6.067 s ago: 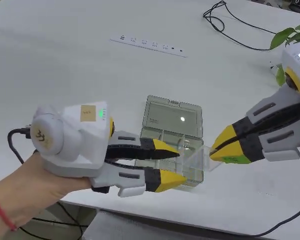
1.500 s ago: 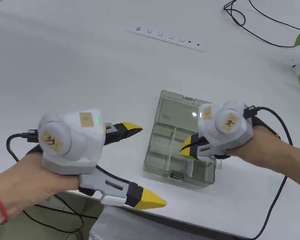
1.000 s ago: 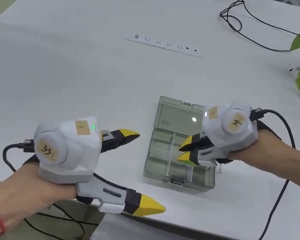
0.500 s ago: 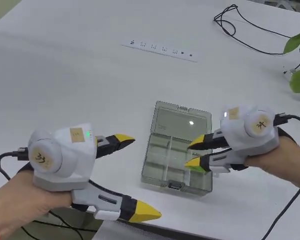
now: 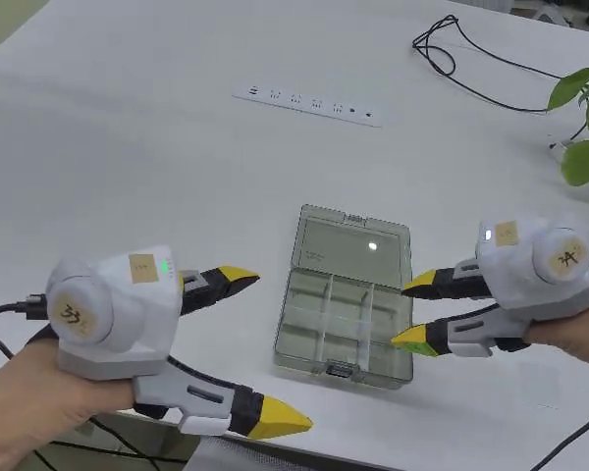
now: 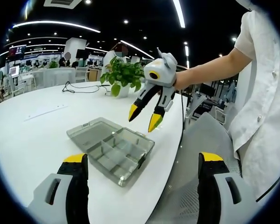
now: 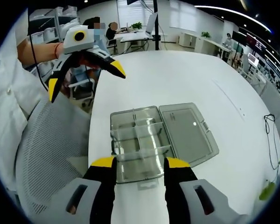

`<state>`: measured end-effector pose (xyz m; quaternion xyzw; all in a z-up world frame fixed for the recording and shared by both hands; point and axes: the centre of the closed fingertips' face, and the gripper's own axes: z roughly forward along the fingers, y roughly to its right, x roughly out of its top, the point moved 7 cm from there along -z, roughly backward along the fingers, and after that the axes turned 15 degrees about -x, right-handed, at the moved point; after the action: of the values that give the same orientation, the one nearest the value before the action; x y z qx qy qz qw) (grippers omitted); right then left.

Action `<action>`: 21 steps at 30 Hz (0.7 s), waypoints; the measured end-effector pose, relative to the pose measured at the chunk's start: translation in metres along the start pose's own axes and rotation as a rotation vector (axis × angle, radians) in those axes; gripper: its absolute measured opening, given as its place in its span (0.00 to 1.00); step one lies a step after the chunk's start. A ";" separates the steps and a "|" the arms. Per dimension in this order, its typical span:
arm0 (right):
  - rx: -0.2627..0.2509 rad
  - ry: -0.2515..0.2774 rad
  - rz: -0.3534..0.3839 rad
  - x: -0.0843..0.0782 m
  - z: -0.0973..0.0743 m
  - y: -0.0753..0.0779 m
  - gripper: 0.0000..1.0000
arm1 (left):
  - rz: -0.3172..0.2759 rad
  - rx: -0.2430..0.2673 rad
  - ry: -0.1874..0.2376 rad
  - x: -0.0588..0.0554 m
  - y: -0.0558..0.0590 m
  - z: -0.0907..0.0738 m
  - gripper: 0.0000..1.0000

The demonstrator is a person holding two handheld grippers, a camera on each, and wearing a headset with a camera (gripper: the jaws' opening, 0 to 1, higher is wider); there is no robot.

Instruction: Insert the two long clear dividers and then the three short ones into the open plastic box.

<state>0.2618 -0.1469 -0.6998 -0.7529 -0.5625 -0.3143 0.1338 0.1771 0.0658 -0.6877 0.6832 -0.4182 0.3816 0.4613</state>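
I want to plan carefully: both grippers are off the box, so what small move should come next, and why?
Probably bring the right gripper down to press the dividers lightly. It and the left gripper are open and empty, and the box already shows divided compartments, so only seating seems left to check.

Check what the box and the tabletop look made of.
Box: clear, grey-tinted hard plastic, glossy; the tabletop shows through it and its lid carries a light glint. Tabletop: white, smooth, low-sheen, probably laminate or painted board; the look leaves that open.
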 end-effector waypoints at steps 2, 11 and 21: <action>-0.004 -0.006 0.001 -0.003 -0.004 0.002 0.43 | 0.002 0.000 -0.002 0.000 0.000 0.000 1.00; -0.014 -0.023 -0.005 -0.019 -0.018 0.012 0.52 | 0.000 0.001 0.000 0.000 -0.001 -0.001 1.00; -0.004 -0.066 -0.041 -0.043 -0.032 0.018 0.59 | -0.004 0.005 0.000 0.000 -0.001 -0.002 1.00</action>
<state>0.2608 -0.2035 -0.6998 -0.7515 -0.5811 -0.2933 0.1072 0.1781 0.0678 -0.6877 0.6854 -0.4157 0.3816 0.4602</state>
